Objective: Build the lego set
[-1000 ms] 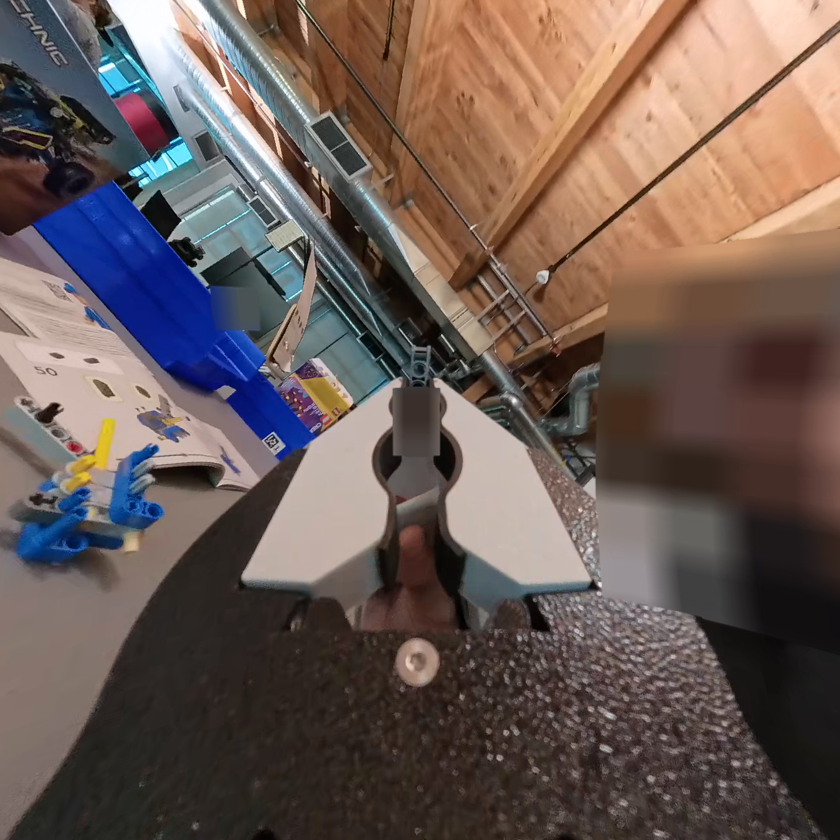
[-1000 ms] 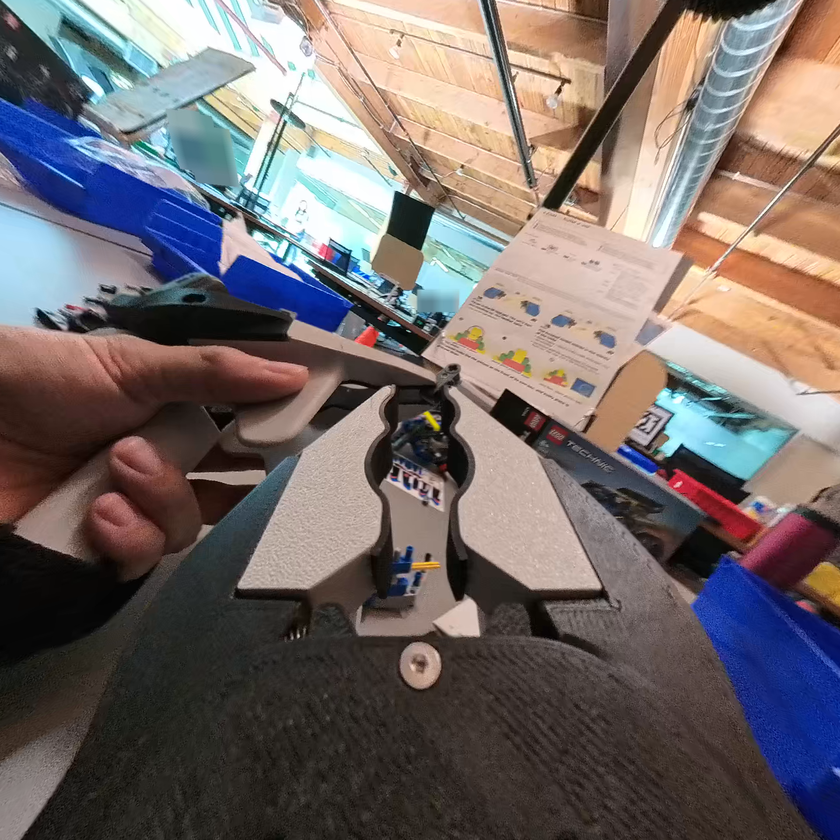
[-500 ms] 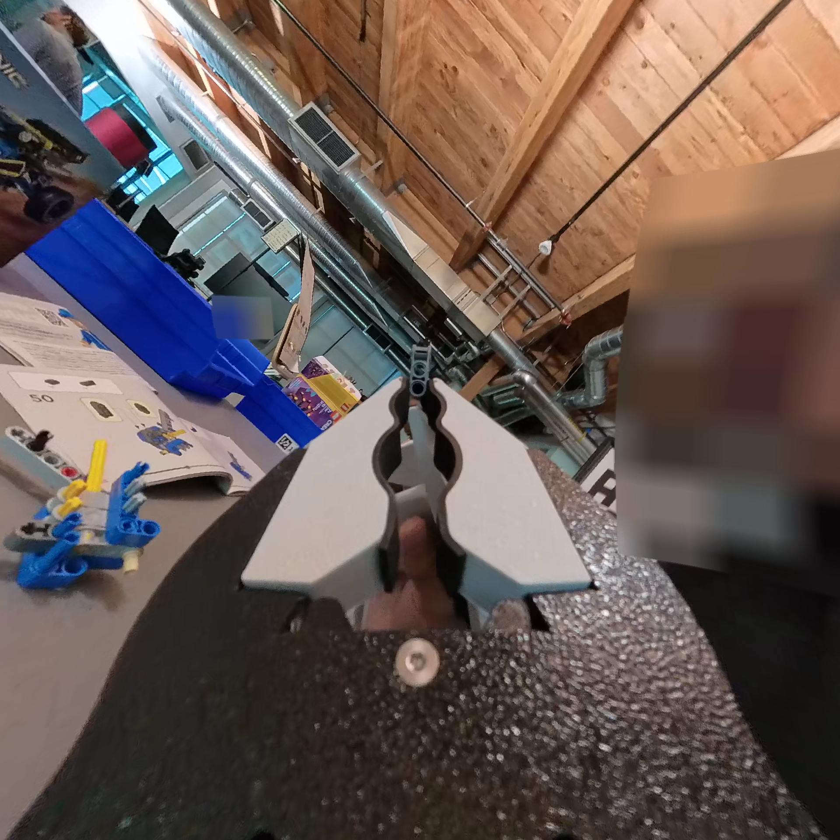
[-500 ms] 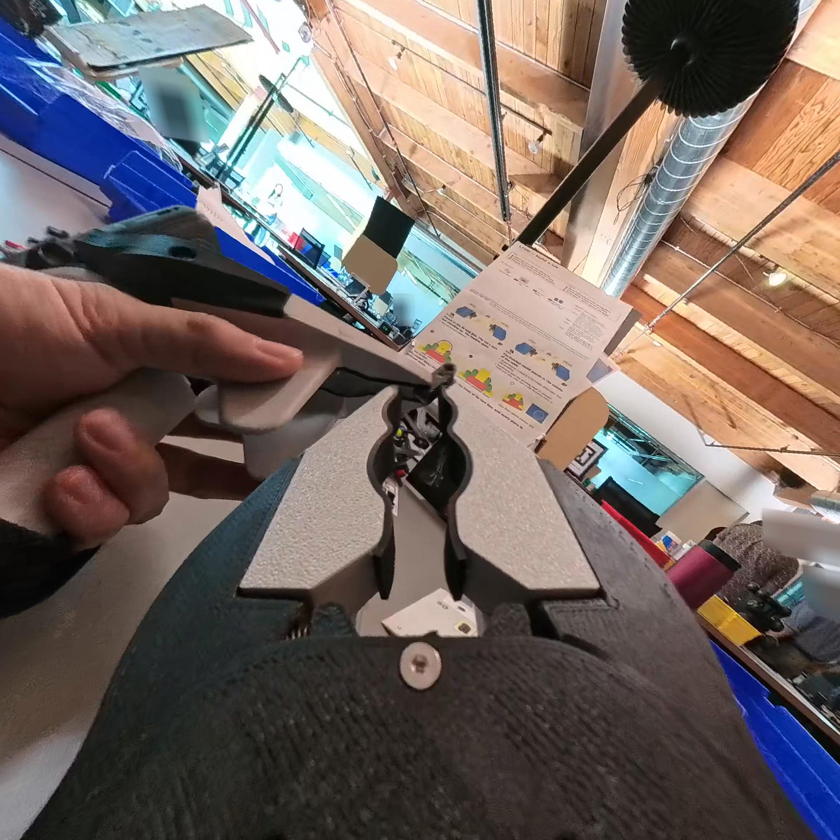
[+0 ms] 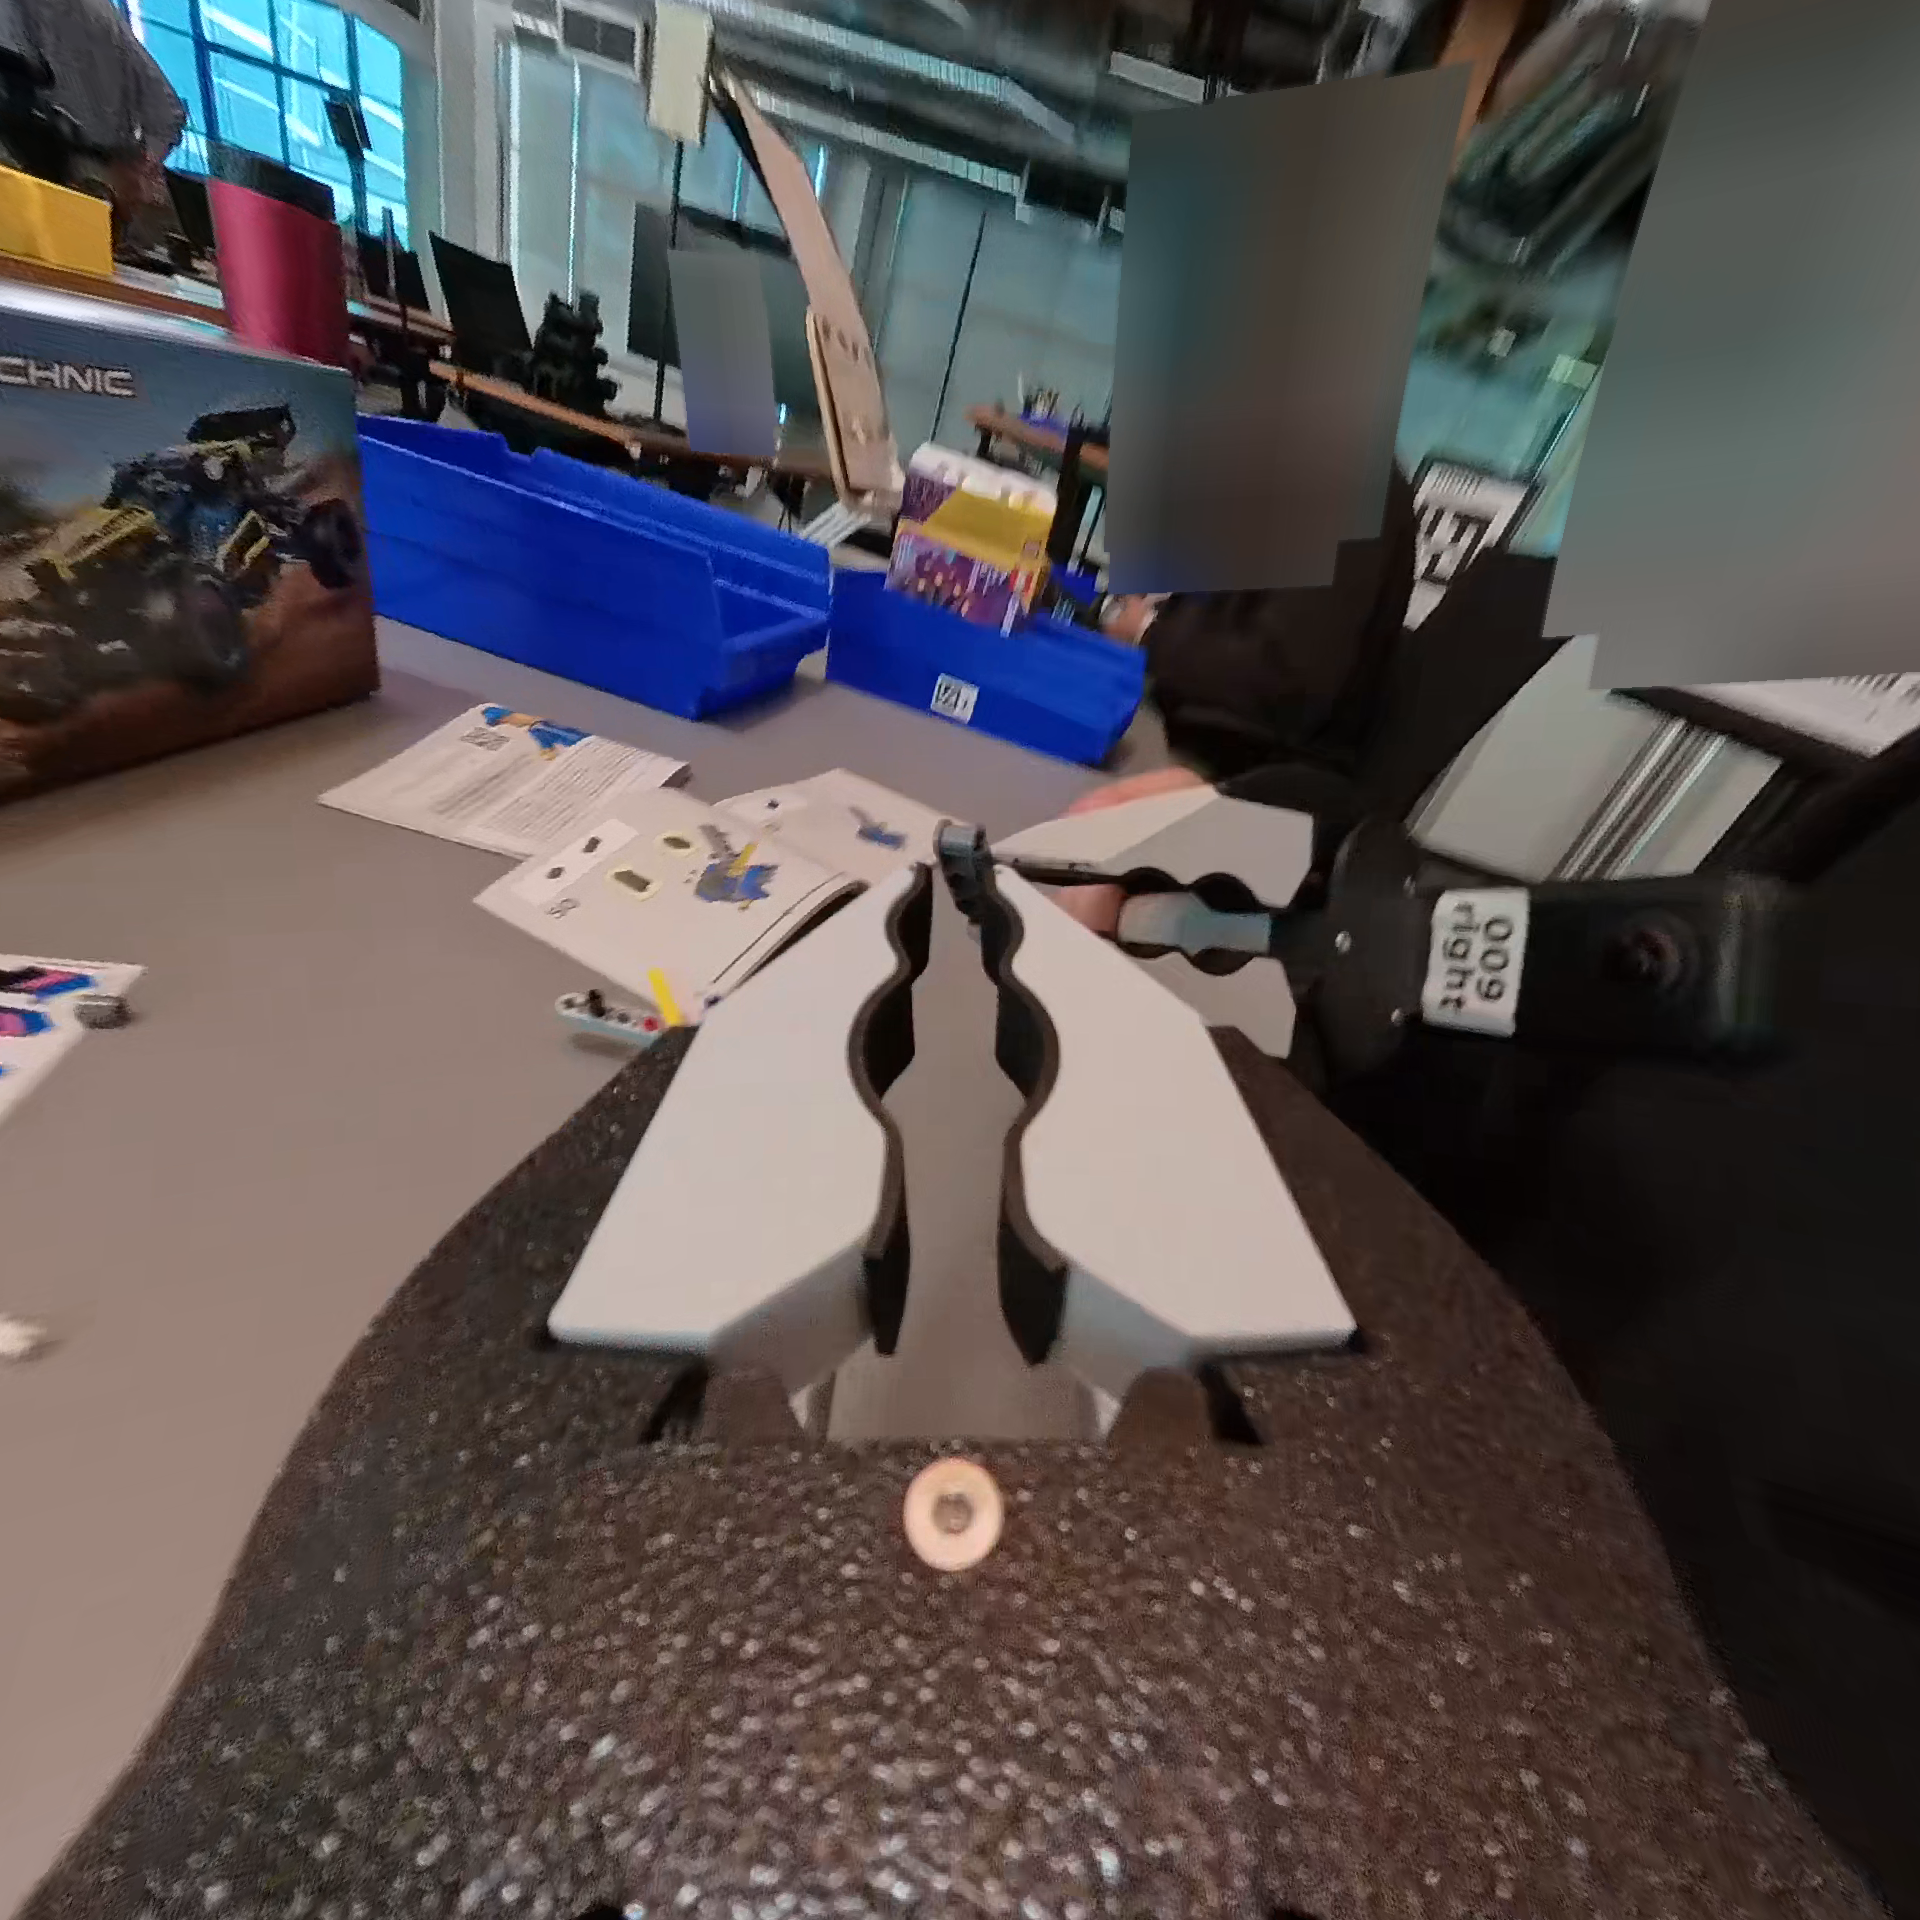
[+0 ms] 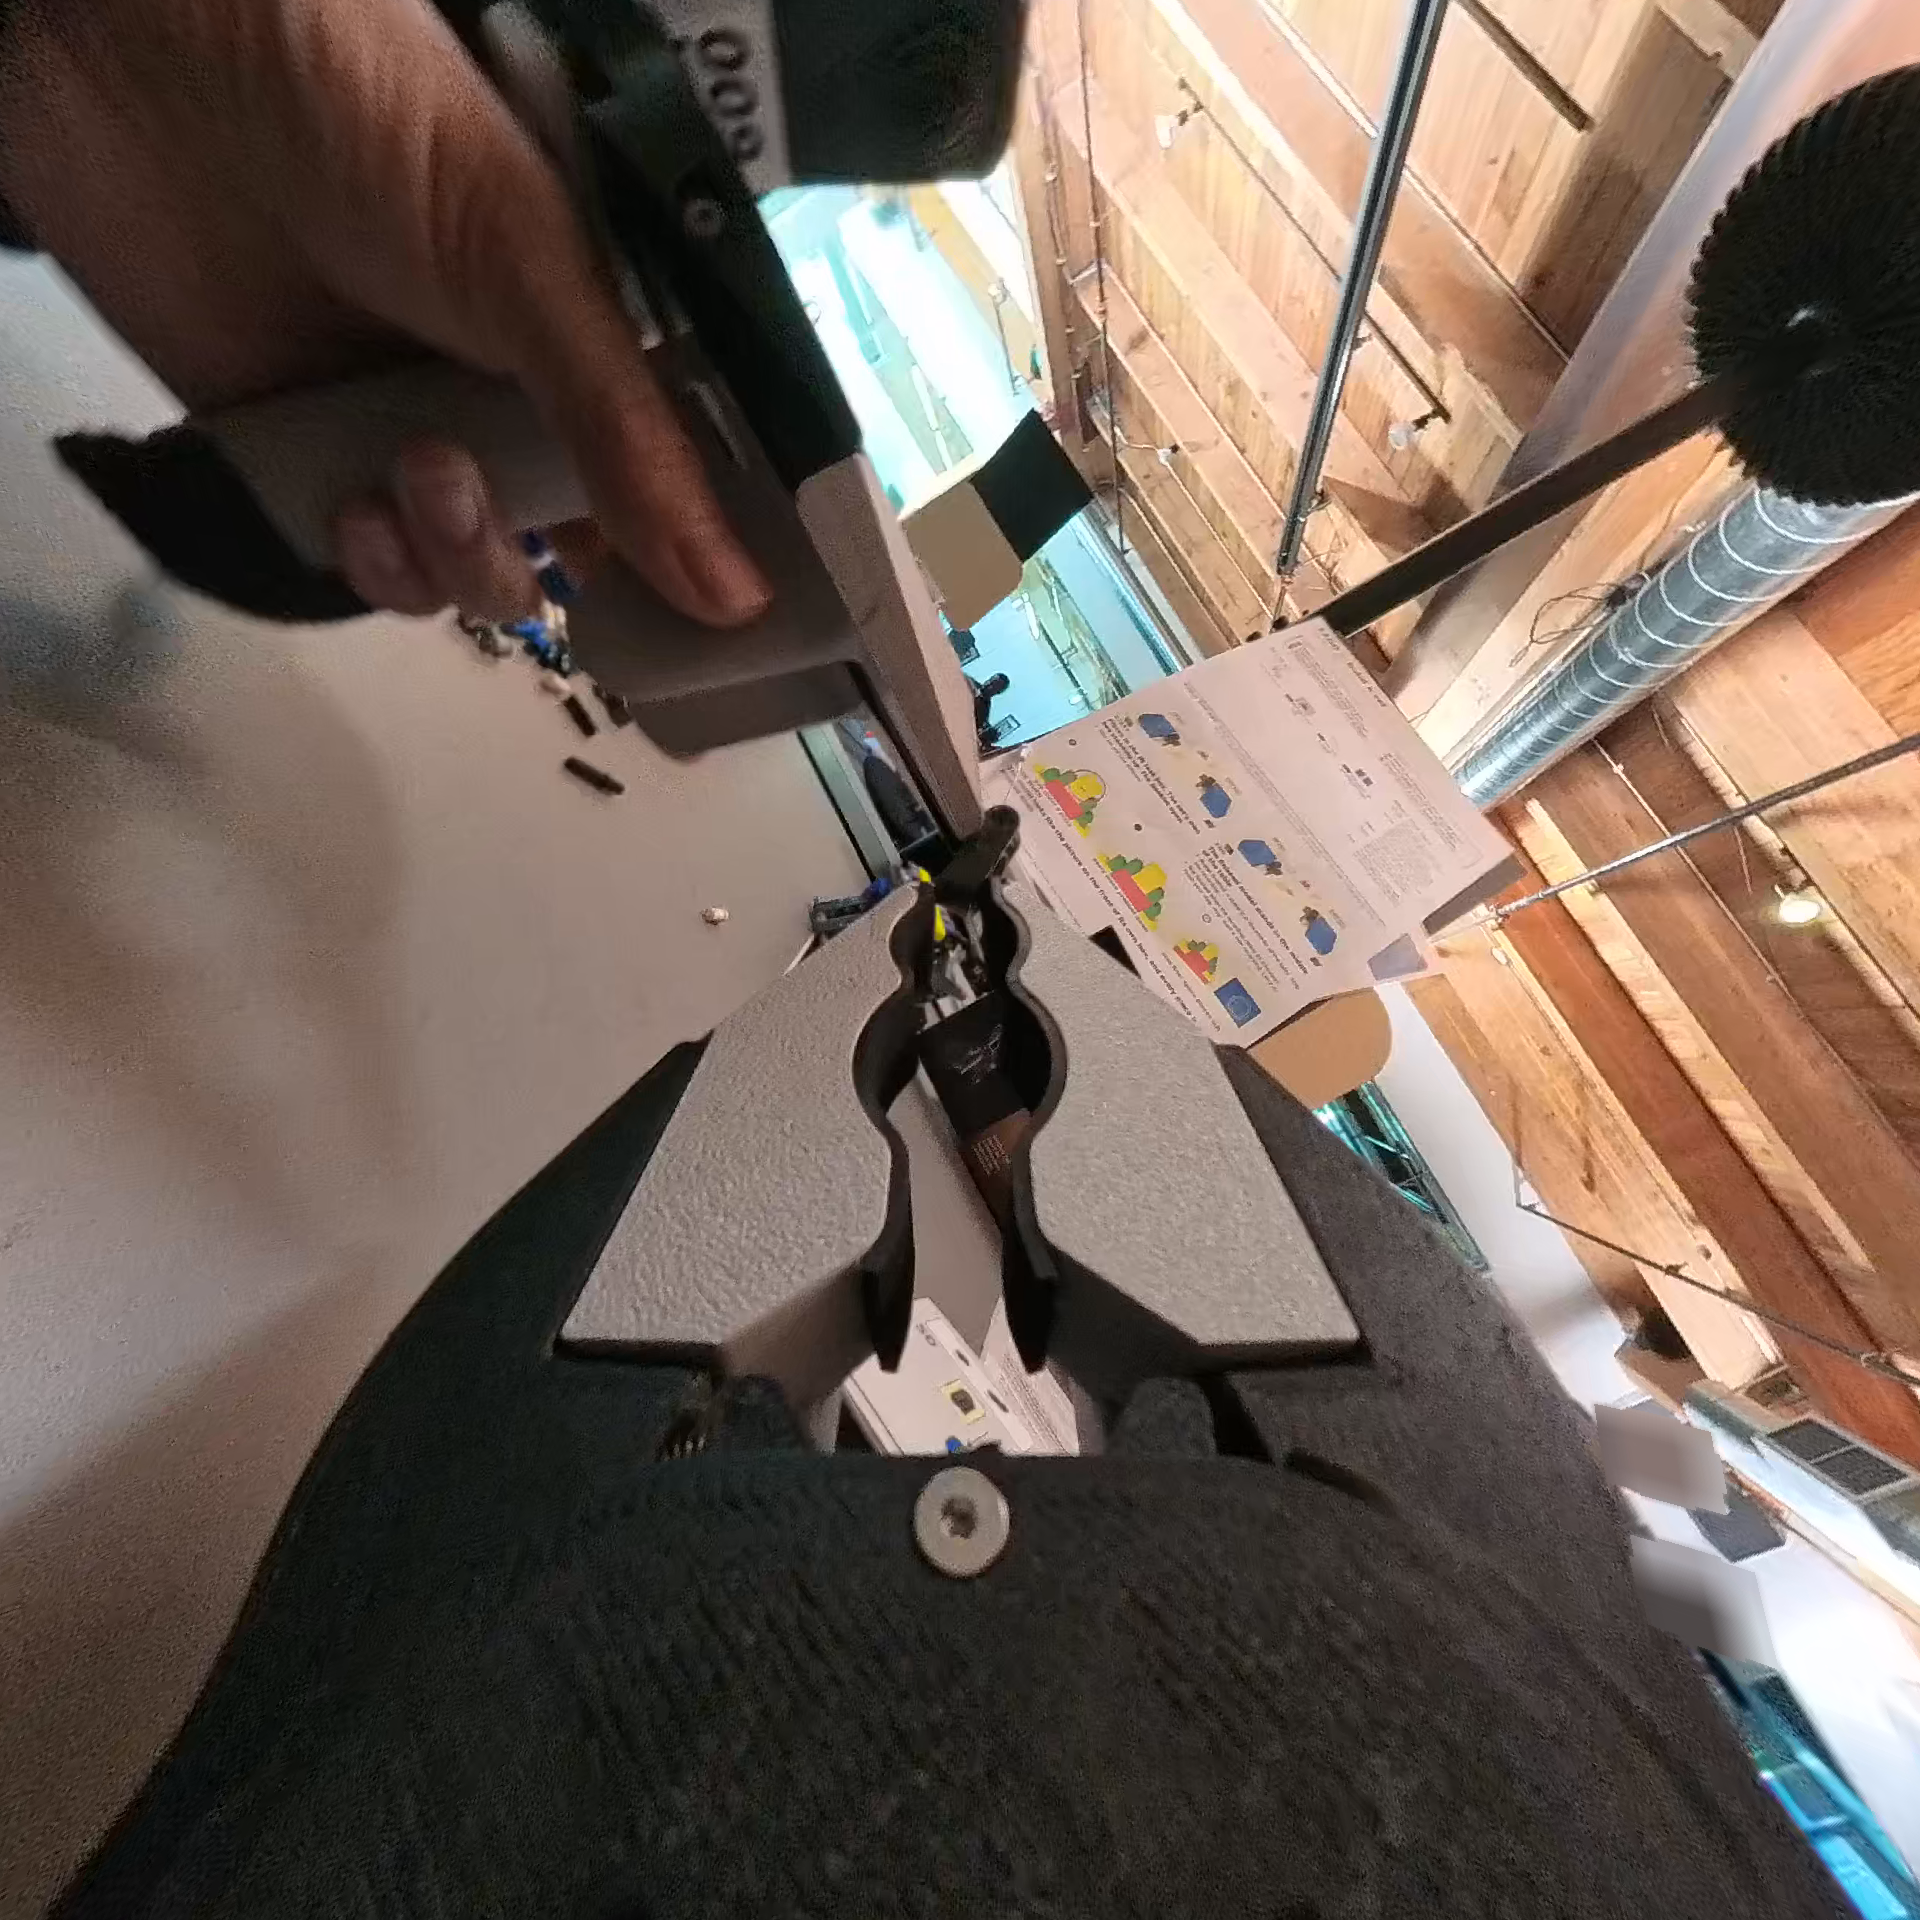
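A small dark grey lego piece (image 5: 961, 847) sits at the tips of my left gripper (image 5: 951, 878), which is shut on it above the grey table (image 5: 312, 1091). My right gripper (image 5: 1003, 862) comes in from the right, and its tips close on the same piece. In the right wrist view the piece (image 6: 982, 847) stands at the tips of my right gripper (image 6: 961, 899), and a finger of the left gripper (image 6: 894, 644) reaches down to it from the upper left. A hand (image 6: 364, 208) holds the left gripper. A light grey beam with a yellow axle (image 5: 623, 1013) lies on the table, partly hidden behind my left finger.
An open instruction booklet (image 5: 707, 883) lies beyond the tips. The lego box (image 5: 177, 561) stands at the far left, and two blue bins (image 5: 582, 561) (image 5: 987, 665) stand at the back. A sticker sheet (image 5: 42, 997) lies at the left edge. Loose small pieces (image 6: 592, 769) lie on the table. The tips of both grippers are at nearly the same place.
Both grippers have tilted; the left view has swung from the ceiling down to the table. The right gripper's tips have narrowed onto the piece held by the left gripper.
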Demonstrator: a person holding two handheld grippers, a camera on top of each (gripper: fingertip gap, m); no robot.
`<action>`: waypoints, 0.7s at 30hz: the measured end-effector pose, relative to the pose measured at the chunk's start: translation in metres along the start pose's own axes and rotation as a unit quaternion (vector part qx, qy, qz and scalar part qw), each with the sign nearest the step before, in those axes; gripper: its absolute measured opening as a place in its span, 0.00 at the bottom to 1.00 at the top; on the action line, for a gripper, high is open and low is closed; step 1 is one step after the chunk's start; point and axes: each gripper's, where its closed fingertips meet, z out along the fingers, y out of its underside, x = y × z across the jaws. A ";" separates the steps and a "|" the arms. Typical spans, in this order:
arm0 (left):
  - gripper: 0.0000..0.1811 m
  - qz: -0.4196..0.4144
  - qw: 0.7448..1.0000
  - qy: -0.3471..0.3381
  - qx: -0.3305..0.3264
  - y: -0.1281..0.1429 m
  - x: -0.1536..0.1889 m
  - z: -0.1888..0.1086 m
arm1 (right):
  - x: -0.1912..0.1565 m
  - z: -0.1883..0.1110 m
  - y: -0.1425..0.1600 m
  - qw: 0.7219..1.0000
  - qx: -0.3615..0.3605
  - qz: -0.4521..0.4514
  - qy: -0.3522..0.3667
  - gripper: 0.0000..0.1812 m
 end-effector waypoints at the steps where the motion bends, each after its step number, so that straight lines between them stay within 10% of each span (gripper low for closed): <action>1: 0.03 0.017 1.000 -0.002 -0.022 0.003 -0.002 -0.003 | -0.003 0.001 0.001 1.000 -0.003 -0.014 -0.005 0.03; 9: 0.13 0.214 0.952 0.017 -0.217 0.025 -0.012 -0.021 | -0.044 -0.002 0.023 0.983 -0.038 -0.124 -0.130 0.04; 21: 0.13 0.256 0.926 0.066 -0.270 0.048 -0.036 -0.001 | -0.059 -0.005 0.056 0.974 -0.082 -0.110 -0.182 0.04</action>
